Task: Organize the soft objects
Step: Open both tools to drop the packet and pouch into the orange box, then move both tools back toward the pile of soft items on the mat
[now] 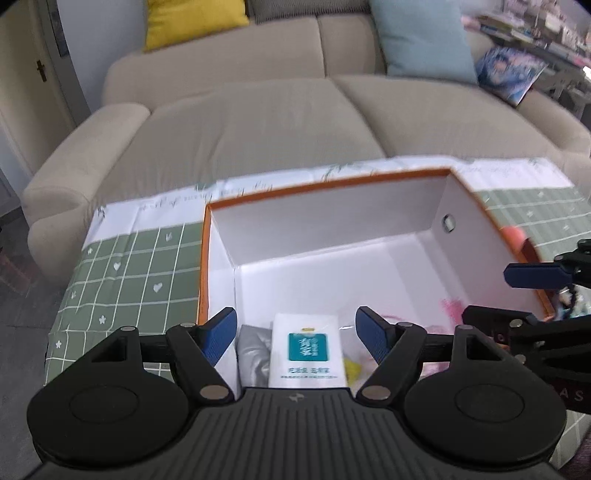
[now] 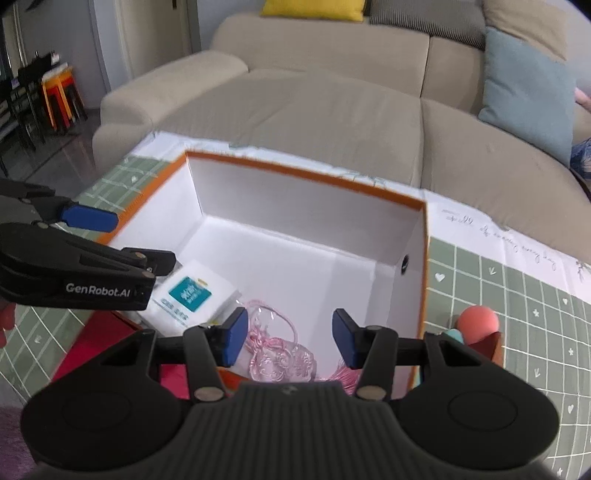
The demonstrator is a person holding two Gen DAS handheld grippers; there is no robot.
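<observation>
An orange-rimmed white box (image 1: 332,184) (image 2: 295,171) stands open on a green checked tablecloth (image 1: 129,266). On its floor lie a white tissue packet with a teal label (image 1: 306,350) (image 2: 192,295), a grey soft item (image 1: 253,350), something yellow (image 1: 351,367) and a pink lacy pouch (image 2: 280,358). My left gripper (image 1: 295,332) (image 2: 125,240) hangs open above the tissue packet, touching nothing. My right gripper (image 2: 290,338) (image 1: 509,295) hovers open over the pink pouch, its pads clear of it.
A coral ball (image 2: 478,319) sits on the cloth just right of the box. A red flat surface (image 2: 92,343) lies at the box's near left. Behind the table is a beige sofa (image 1: 258,122) with yellow (image 1: 192,22) and light-blue cushions (image 2: 524,96).
</observation>
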